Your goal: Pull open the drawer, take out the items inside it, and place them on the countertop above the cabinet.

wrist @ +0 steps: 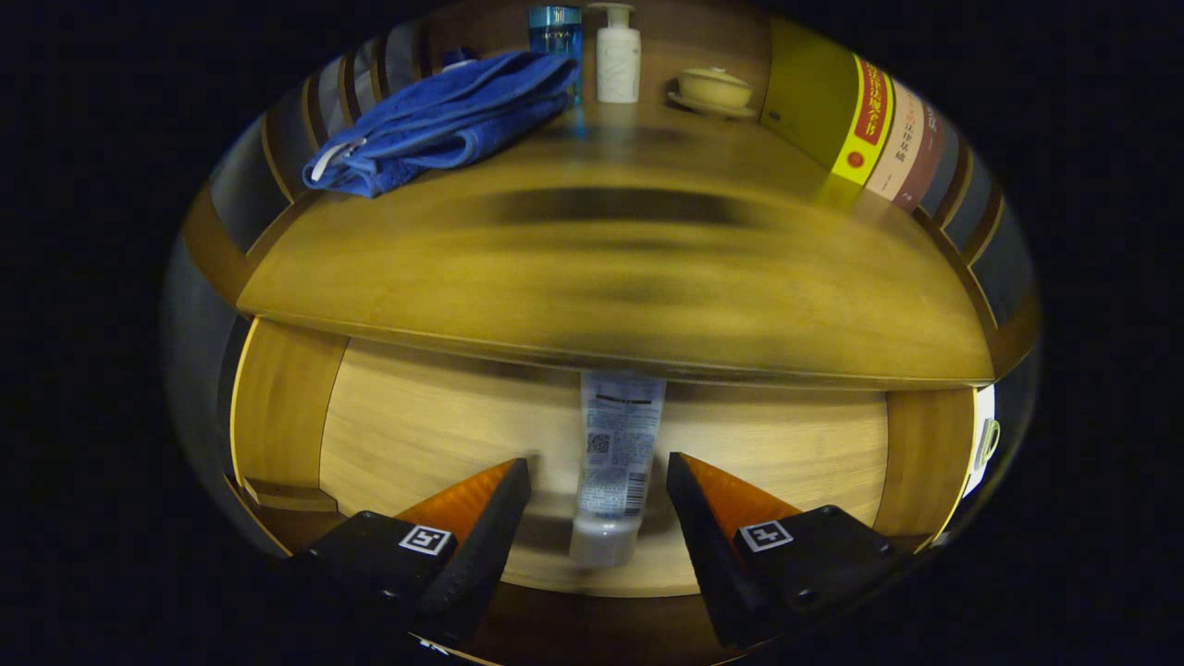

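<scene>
Gripper view: looks down into the open drawer [444,435], countertop [610,268] beyond.
Progress: drawer already pulled out; a tube [615,462] still lies inside, so removal is not yet done.
Remaining: grasp the tube, lift it out, set it on the countertop.
Gripper [597,486]: fingers spread, one each side of the tube, apparently not touching it.
Tube: pale, printed label, cap end nearest, far end under the countertop edge.
Countertop: blue towel [444,120] far left, two bottles [592,51] and a lidded bowl [714,90] at the back, books [869,125] right.
</scene>
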